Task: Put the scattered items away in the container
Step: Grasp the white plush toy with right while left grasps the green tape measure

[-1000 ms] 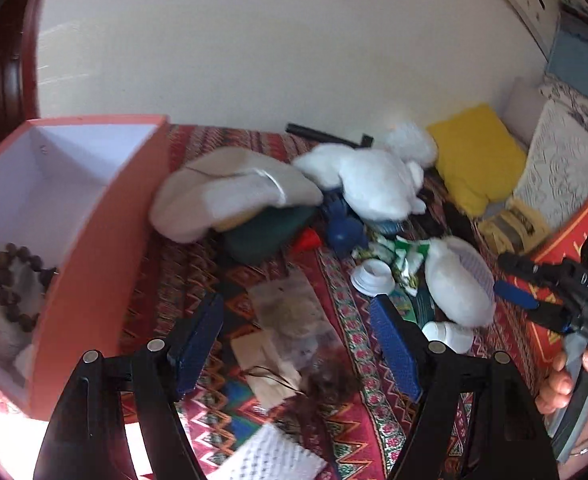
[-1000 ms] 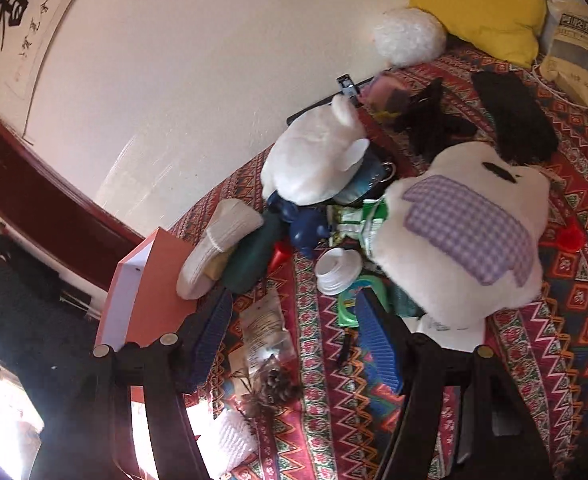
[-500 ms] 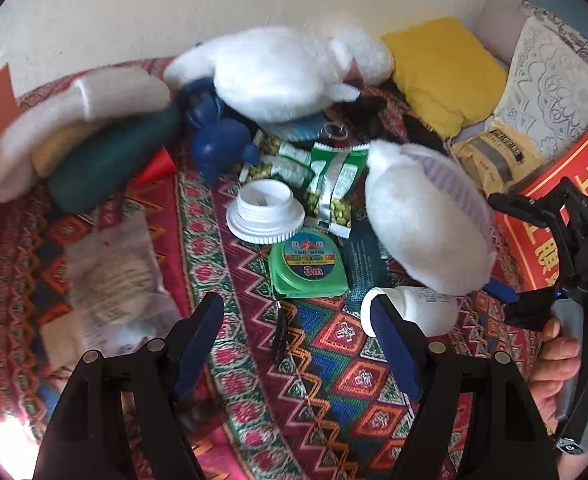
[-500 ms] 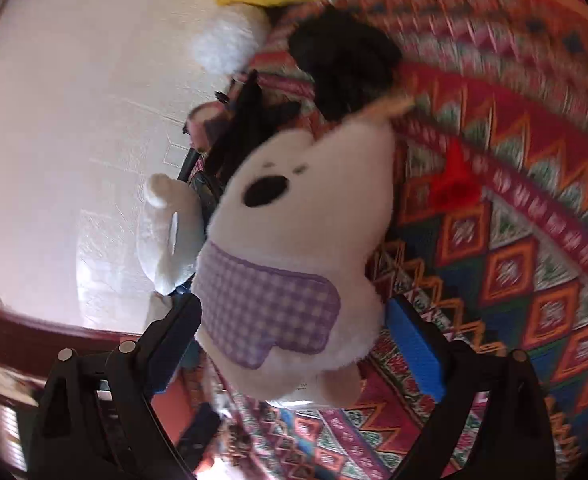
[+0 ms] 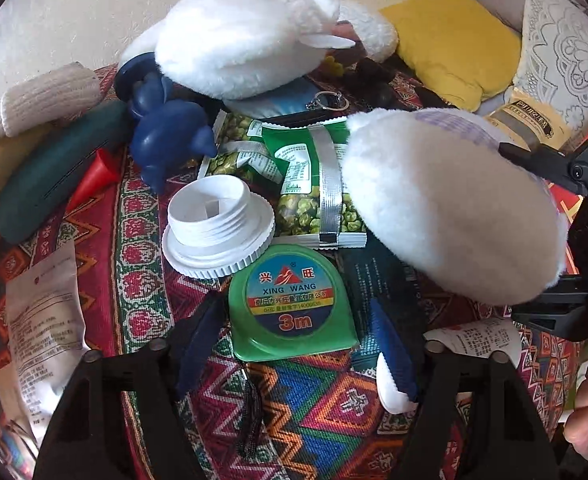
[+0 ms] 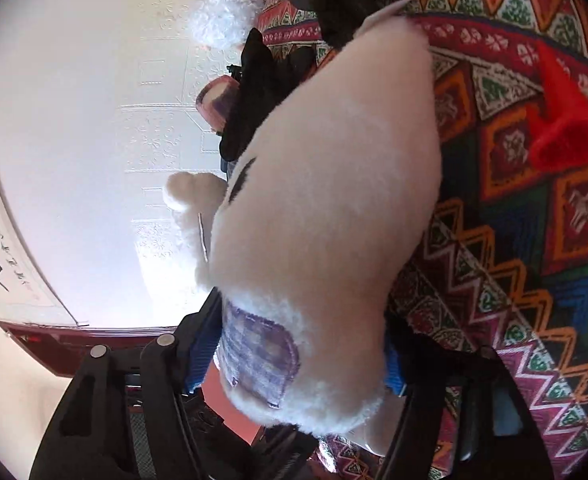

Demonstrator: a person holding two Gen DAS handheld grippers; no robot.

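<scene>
A green tape measure [image 5: 294, 292] lies on the patterned cloth between the fingers of my left gripper [image 5: 294, 314]. Its jaws are closing, and a thin gap still shows on each side of the case. My right gripper [image 6: 301, 360] has its jaws closing on a white plush toy [image 6: 325, 208] with a purple checked patch; the blue pads [image 6: 200, 360] press into the fur. In the left wrist view that plush [image 5: 445, 208] sits at the right, held between the right gripper's [image 5: 509, 232] black fingers. A strip of the orange box [image 6: 234, 408] shows behind the right gripper.
Around the tape measure lie a white threaded cap [image 5: 218, 228], green snack packets [image 5: 309, 184], a blue figurine [image 5: 166, 136], a larger white plush [image 5: 246, 44], a dark green case [image 5: 54, 172], a red cone [image 6: 565, 132] and a white bottle [image 5: 391, 388]. Cushions [image 5: 453, 36] stand at the back right.
My left gripper dropped closer over the tape measure and its fingers narrowed. My right gripper rolled, moved in on the checked plush and closed from wide open onto it.
</scene>
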